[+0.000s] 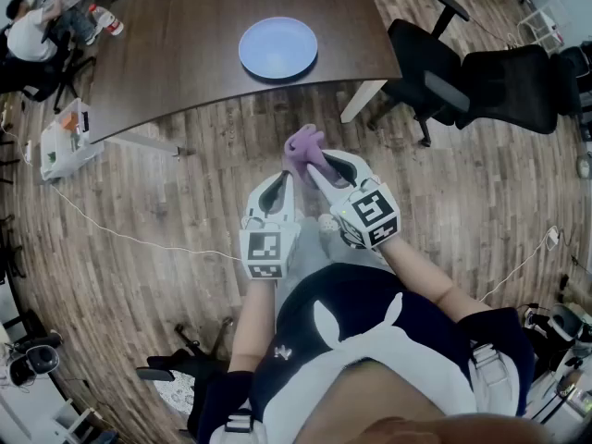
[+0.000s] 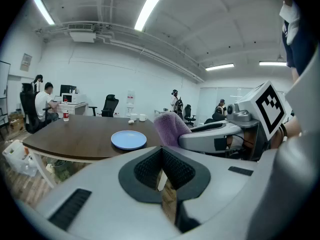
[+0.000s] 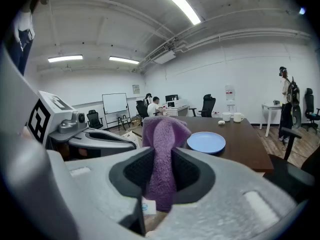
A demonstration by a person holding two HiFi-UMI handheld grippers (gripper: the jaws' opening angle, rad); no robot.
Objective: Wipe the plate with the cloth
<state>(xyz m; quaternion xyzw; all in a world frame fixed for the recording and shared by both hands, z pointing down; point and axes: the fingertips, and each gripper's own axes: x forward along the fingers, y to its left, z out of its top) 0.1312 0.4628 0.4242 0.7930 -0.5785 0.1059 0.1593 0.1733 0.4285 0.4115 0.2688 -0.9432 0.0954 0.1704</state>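
My right claw [image 3: 161, 169] pinching purple cloth [image 3: 163, 134], cloth upright between pads. My left claw [image 2: 161, 164] pressed together, empty, just beside. Blue plate [image 1: 277, 48] ahead on dark worktop [image 1: 176, 58], near its curved front edge, well apart from cloth. Wood floor [image 1: 166, 192] between. Black chairs [image 1: 504, 86] at right.

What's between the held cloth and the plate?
Head view: only a strip of floor, then bare table edge, between cloth and plate.

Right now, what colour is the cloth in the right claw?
Purple; the cloth shows best in the right gripper view.
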